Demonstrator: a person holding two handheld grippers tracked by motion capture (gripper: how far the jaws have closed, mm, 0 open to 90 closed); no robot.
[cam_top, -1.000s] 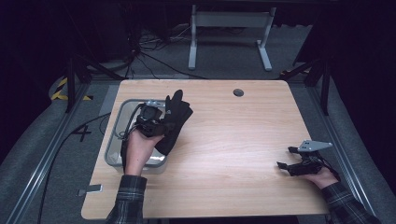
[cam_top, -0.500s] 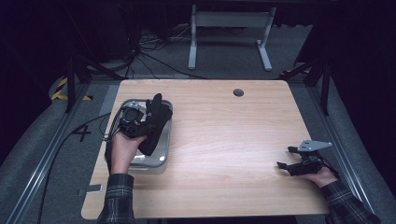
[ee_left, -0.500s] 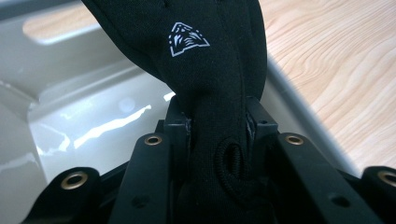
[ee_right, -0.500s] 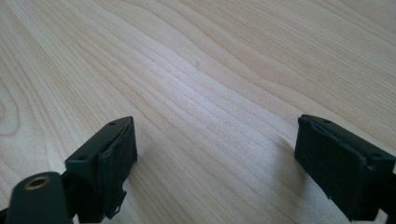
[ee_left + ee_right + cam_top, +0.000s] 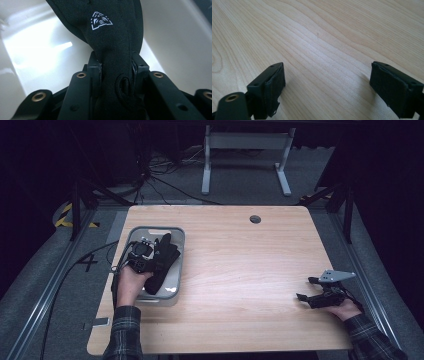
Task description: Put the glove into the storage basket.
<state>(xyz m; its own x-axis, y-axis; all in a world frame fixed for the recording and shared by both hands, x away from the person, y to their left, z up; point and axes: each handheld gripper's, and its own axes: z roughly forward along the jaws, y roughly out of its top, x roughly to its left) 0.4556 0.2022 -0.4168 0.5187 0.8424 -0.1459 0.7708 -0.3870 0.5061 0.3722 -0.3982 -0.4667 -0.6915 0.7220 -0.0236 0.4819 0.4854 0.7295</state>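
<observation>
A black glove (image 5: 165, 260) with a small white emblem (image 5: 100, 20) hangs in my left gripper (image 5: 150, 256), whose jaws are shut on its cuff (image 5: 116, 75). The glove lies low inside a grey plastic bin (image 5: 176, 236) at the table's left side, its pale floor (image 5: 45, 47) just beyond the jaws. My right gripper (image 5: 306, 289) rests near the table's right front edge, open, with bare wood (image 5: 327, 75) between its pads (image 5: 274, 85).
The wooden table (image 5: 240, 265) has a round cable hole (image 5: 255, 219) near its far edge. A cable (image 5: 95, 257) trails off the left side. A metal stand (image 5: 245, 155) is on the floor behind the table.
My left hand has carried the glove leftward and down from above the bin's right side into the bin. The right gripper has stayed put.
</observation>
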